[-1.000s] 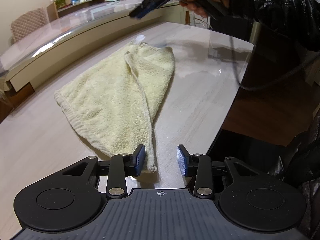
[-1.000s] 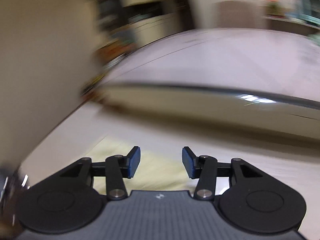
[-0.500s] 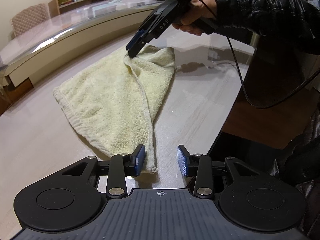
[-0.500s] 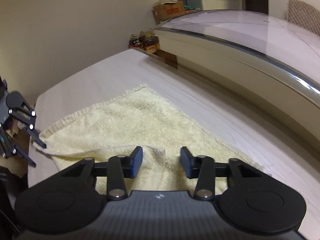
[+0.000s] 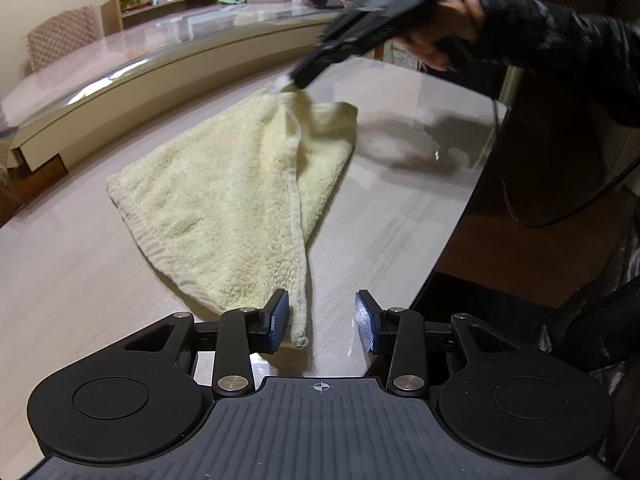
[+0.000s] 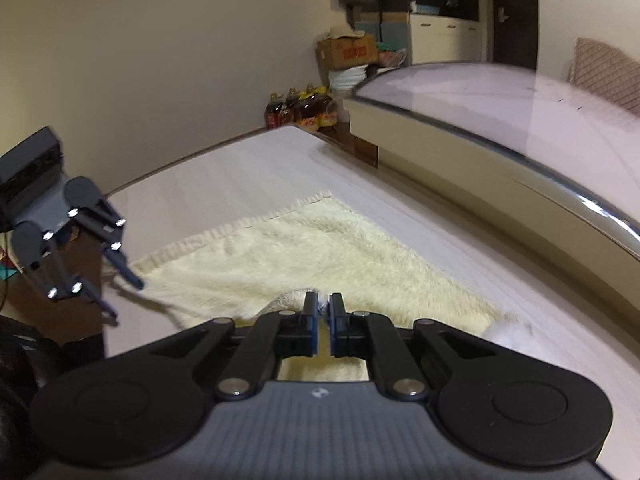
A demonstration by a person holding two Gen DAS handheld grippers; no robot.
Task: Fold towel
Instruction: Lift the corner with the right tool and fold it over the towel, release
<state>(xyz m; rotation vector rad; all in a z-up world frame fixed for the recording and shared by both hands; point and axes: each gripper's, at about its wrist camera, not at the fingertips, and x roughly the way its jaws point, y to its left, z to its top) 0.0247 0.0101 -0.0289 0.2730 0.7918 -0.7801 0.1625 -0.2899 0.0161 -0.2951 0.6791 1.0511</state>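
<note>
At the towel's [image 5: 224, 200] far corner, right hand-held gripper [image 6: 323, 312] now clamped shut on it, no longer open.

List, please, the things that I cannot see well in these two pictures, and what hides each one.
- Right gripper tip on the towel, left wrist view: motion blur smears the pinch.
- Towel corner by the left gripper, left wrist view: the left finger partly covers it; no grip shows.
- Towel's near edge, right wrist view: the gripper body hides it.
- Bottles on the floor: labels too small.
</note>
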